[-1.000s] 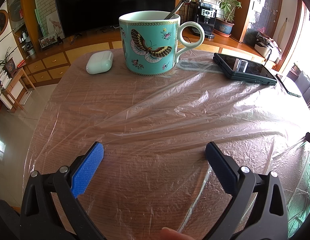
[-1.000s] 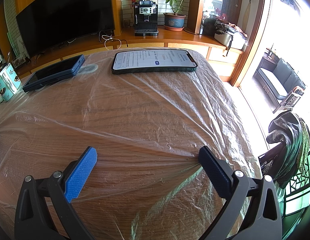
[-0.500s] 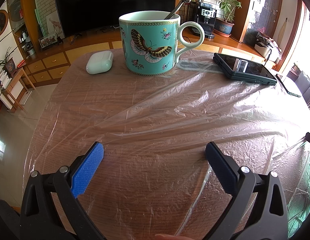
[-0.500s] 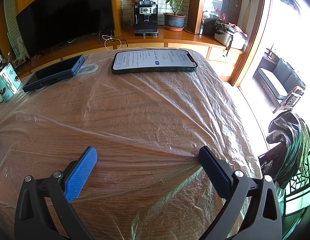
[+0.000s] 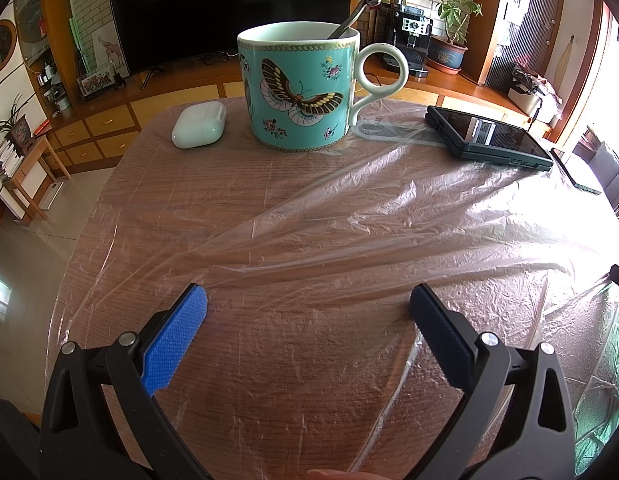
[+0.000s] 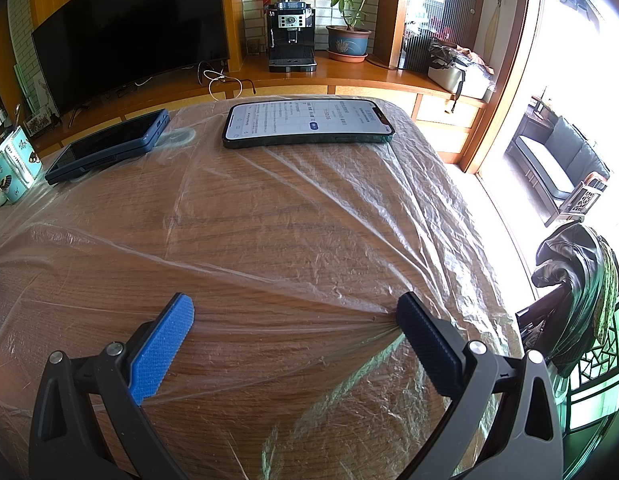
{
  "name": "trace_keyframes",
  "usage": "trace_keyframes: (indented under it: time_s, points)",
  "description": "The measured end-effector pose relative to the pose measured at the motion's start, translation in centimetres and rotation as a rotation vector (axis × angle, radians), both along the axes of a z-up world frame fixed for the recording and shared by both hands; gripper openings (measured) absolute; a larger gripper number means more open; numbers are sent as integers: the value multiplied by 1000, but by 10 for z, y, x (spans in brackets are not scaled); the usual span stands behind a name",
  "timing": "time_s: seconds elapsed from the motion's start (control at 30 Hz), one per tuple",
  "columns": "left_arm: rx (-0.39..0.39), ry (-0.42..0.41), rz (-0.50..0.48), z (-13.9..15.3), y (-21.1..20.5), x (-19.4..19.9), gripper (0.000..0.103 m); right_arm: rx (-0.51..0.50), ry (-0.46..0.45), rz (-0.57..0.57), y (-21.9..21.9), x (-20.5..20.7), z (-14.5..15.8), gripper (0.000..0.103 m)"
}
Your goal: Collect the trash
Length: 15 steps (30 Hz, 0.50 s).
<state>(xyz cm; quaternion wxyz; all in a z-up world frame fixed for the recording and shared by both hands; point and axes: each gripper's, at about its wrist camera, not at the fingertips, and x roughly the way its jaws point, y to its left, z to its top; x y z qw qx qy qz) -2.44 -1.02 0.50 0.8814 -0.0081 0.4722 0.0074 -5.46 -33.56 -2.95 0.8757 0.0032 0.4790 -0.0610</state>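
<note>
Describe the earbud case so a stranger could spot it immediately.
Start at the round wooden table covered by a clear plastic sheet, then find the turquoise butterfly-print ceramic mug holding a spoon at its far side. Just left of the mug lies the small white rounded plastic earbud case, the only white, pebble-shaped item; the other small things are dark, flat phones.

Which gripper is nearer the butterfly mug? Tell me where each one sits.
Left. The left gripper faces the butterfly mug straight ahead across the plastic film. The right gripper sees it only at the far left edge.
</note>
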Motion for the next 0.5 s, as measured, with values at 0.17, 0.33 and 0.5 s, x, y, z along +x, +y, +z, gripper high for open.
trace_keyframes:
  time_s: [0.17,0.33,0.5]
  points:
    - [0,0,0,0,0,0,102,0,0,0,0,0,0,99]
    - [-5,1,-4,0,0,-2,102,0,0,0,0,0,0,99]
    - [-4,1,-5,0,1,-4,102,0,0,0,0,-2,0,99]
